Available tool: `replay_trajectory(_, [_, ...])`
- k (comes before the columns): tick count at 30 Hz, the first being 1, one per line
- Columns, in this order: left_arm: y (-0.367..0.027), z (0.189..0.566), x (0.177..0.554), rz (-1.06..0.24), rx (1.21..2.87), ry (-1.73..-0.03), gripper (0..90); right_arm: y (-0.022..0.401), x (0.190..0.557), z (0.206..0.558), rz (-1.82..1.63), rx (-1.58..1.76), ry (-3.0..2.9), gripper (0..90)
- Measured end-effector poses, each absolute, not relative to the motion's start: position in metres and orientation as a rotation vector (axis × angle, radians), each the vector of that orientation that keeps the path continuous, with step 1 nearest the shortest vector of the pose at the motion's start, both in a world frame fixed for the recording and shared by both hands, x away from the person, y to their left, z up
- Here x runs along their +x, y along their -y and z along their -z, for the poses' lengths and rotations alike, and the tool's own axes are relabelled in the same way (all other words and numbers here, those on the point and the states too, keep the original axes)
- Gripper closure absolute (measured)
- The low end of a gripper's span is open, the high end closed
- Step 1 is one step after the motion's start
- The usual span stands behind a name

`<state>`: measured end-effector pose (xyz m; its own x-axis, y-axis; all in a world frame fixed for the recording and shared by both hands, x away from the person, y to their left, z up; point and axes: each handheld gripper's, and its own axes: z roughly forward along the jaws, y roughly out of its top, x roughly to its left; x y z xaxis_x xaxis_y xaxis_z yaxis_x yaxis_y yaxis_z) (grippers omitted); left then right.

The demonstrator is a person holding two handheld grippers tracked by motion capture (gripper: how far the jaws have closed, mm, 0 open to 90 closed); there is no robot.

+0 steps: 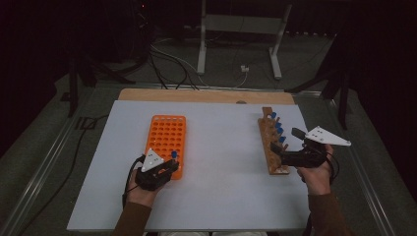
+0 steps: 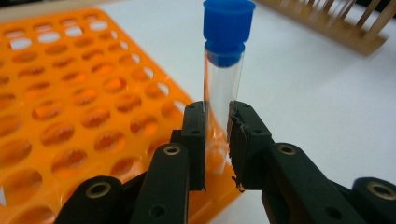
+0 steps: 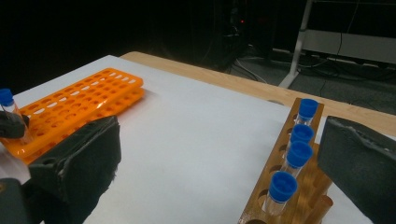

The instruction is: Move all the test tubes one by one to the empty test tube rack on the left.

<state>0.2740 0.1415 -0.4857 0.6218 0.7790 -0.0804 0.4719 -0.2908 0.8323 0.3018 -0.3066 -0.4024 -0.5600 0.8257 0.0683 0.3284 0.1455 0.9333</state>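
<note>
We are looking down on a white tabletop (image 1: 221,147) that is carrying two racks. The orange rack (image 1: 166,142) is lying toward the left edge, its rows of round holes running from the near side toward the far side. The wooden rack (image 1: 272,145) is lying close to the right edge, also running near to far.

We are seeing the left gripper (image 1: 169,164) working at the orange rack's near right corner. In the left gripper view, the left gripper (image 2: 217,140) is clamping its two black jaws on the clear body of a blue-capped tube (image 2: 224,70), which is standing upright, with its blue cap well above the jaws. The tube's lower end is sitting at the rack's near corner (image 2: 93,116); we cannot tell whether it is resting inside a hole.

We are seeing the right gripper (image 1: 281,153) hovering at the near end of the wooden rack. In the right gripper view its jaws are standing wide apart with nothing between them, and four blue-capped tubes (image 3: 299,154) are standing in a row in the wooden rack (image 3: 280,186).
</note>
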Motion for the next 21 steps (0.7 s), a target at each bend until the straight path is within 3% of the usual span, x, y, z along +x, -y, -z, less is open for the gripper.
replay_trajectory(8, [-0.1340,0.4879,0.2727,-0.468,2.032,-0.978,78.3,0.3052,0.3018,0.4033,-1.408,1.091,-1.967,0.0])
replay_trajectory(21, [-0.1353,0.4896,0.2697,-0.451,2.011,-0.979,74.9,0.3065,0.3018,0.4040,-1.400,1.092,-1.963,0.0])
